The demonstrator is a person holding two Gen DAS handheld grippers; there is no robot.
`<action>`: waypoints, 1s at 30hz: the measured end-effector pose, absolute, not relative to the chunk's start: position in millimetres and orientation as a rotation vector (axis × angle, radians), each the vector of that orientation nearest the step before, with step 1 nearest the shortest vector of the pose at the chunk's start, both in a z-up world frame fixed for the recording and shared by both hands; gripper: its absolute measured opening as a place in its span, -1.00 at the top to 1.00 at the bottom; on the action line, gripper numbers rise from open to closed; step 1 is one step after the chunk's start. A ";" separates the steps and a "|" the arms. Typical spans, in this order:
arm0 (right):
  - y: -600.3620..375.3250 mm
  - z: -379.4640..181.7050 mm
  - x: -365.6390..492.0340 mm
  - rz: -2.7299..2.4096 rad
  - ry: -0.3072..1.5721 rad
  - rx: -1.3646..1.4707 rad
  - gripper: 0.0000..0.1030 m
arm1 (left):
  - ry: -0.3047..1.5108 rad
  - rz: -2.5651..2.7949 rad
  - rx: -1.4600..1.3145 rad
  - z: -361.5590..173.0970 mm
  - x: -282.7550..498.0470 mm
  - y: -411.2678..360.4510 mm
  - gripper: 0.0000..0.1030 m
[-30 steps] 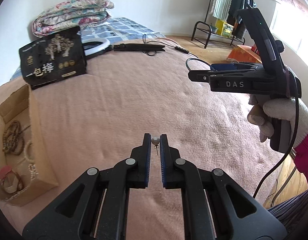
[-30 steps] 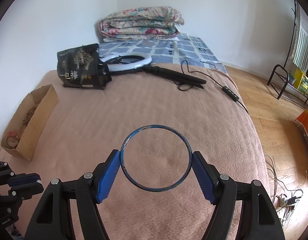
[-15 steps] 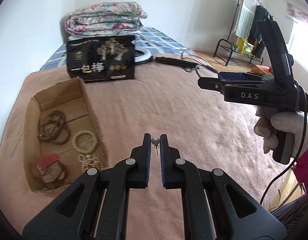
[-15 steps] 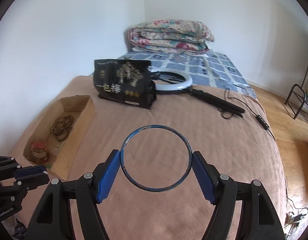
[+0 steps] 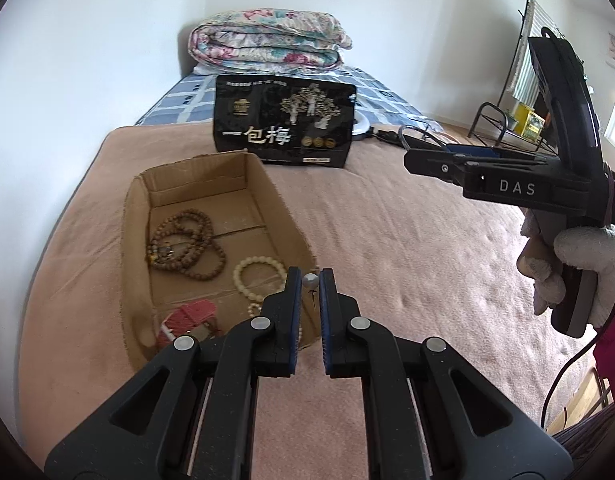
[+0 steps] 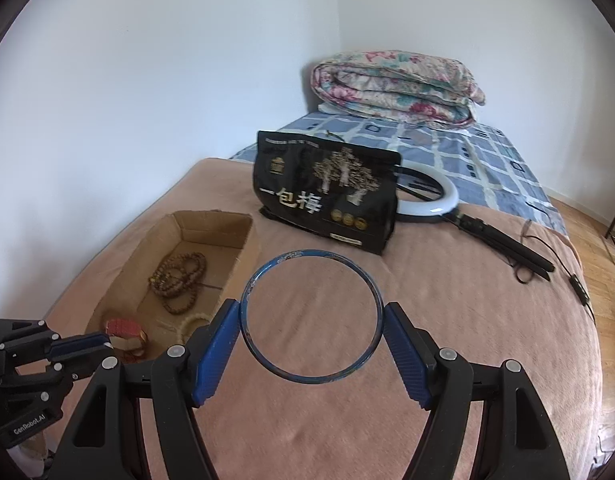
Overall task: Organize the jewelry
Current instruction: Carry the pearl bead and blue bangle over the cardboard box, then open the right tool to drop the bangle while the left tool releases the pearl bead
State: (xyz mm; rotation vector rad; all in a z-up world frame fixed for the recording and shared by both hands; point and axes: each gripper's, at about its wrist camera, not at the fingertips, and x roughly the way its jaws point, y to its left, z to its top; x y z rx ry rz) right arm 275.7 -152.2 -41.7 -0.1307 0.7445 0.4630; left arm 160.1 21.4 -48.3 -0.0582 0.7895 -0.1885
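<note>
Left tool [image 5: 310, 276] pinches a small pearl earring [image 5: 310, 281], fingers nearly closed, its post hanging down. I see the cardboard box [image 5: 135, 240] just ahead and left of it, near wall under the tips, long axis running away from me. Right tool [image 6: 312, 316], spread wide, grips a blue bangle [image 6: 312, 255] across its width, farther from the box. Open bed [image 5: 407, 240] lies rightward.

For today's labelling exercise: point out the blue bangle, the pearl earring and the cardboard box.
blue bangle [image 6: 311, 254]: right wrist view, top of its rim.
pearl earring [image 5: 310, 281]: left wrist view, on the pearl.
cardboard box [image 5: 285, 216]: left wrist view, its right wall.
</note>
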 end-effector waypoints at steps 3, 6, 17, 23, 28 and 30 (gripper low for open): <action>-133.9 -44.0 283.8 0.492 0.745 -0.133 -0.44 | 0.796 -0.168 -0.068 -51.4 162.7 33.3 0.87; -112.5 -47.2 291.3 0.523 0.744 -0.145 -0.44 | 0.804 -0.152 -0.088 -54.0 165.7 42.4 0.87; -51.2 -64.4 326.7 0.595 0.764 -0.161 -0.44 | 0.818 -0.123 -0.107 -64.2 176.8 53.1 0.87; -29.1 -73.3 340.3 0.614 0.777 -0.183 -0.44 | 0.832 -0.111 -0.124 -68.0 184.8 56.3 0.87; -17.7 -79.1 348.2 0.630 0.791 -0.178 -0.45 | 0.828 -0.111 -0.133 -66.7 187.4 55.0 0.87; -16.3 -82.0 351.6 0.636 0.799 -0.161 -0.45 | 0.829 -0.112 -0.125 -67.1 187.4 53.2 0.87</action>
